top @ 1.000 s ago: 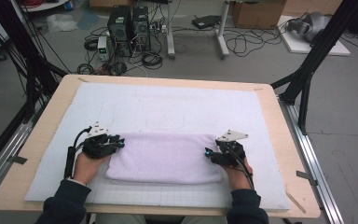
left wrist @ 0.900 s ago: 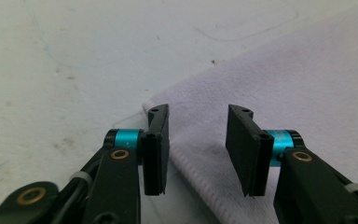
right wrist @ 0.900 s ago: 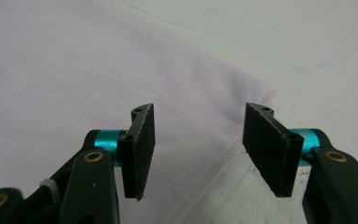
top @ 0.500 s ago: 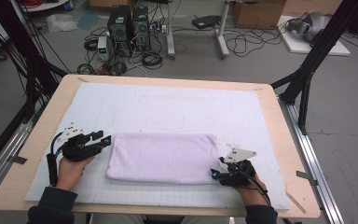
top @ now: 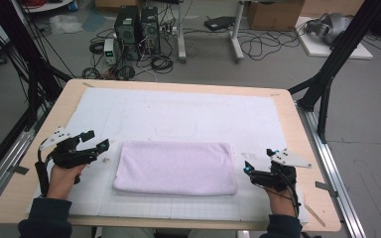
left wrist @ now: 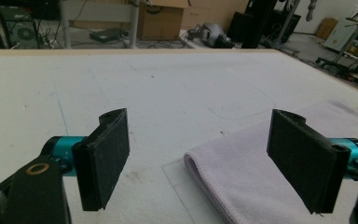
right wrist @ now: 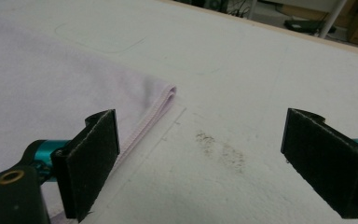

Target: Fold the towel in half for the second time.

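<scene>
A: Fig. legend, high view. The folded towel (top: 175,167) lies flat on the white mat (top: 188,111), near-centre of the table (top: 302,148), long side running left–right. Your left gripper (top: 97,140) sits just off its left end; your right gripper (top: 246,169) just off its right end. Neither touches the cloth.

B: Jaw state?

A: Both spread wide, w/ nothing between them. The jaws have just been opening on each side. In the left gripper view the towel's rounded fold edge (left wrist: 200,172) runs toward the right pad (left wrist: 303,161), but lies on the mat, not pinched. In the right gripper view the stacked hem corner (right wrist: 167,100) lies beyond the left pad (right wrist: 91,158); bare mat fills the gap.

B: Why are you parked at the two ends?

A: Judgement only: a wide cloth needs one grip per end so it stays taut and square, hence the symmetric stance. The open jaws and small standoff read as a let-go after a fold, i.e. the fold looks complete: edges are even and the layers aligned at the right corner.

B: Next step?

A: Prob. either a further fold or hands off. If you re-grip, catch all layers at the hem; a partial pinch would peel the top layer and skew the stack.
</scene>
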A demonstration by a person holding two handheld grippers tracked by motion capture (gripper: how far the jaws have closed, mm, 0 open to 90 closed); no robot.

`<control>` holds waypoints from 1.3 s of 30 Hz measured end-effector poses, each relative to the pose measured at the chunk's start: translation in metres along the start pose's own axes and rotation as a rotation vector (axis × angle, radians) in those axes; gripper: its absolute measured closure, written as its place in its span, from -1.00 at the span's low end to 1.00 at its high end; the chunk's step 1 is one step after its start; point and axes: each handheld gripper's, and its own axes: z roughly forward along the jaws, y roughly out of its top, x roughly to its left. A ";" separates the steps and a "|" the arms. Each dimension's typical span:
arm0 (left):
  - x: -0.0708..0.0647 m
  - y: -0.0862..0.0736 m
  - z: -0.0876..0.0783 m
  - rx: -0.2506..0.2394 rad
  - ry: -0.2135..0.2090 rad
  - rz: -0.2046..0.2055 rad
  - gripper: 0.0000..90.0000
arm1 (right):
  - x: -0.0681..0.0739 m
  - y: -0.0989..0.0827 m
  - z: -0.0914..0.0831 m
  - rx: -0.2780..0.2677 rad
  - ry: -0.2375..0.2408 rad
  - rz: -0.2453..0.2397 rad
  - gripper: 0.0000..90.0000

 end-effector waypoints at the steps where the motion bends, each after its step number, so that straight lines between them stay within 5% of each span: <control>1: 0.000 0.001 -0.001 -0.007 0.001 0.000 -0.52 | -0.002 0.000 -0.001 -0.005 -0.004 -0.001 -0.76; 11: -0.007 -0.001 -0.005 -0.016 -0.024 0.033 -0.51 | -0.014 0.001 -0.016 -0.058 -0.058 0.052 -0.76; 39: -0.010 0.000 -0.007 -0.021 -0.023 0.055 -0.47 | -0.008 0.001 -0.013 -0.032 -0.040 0.041 -0.76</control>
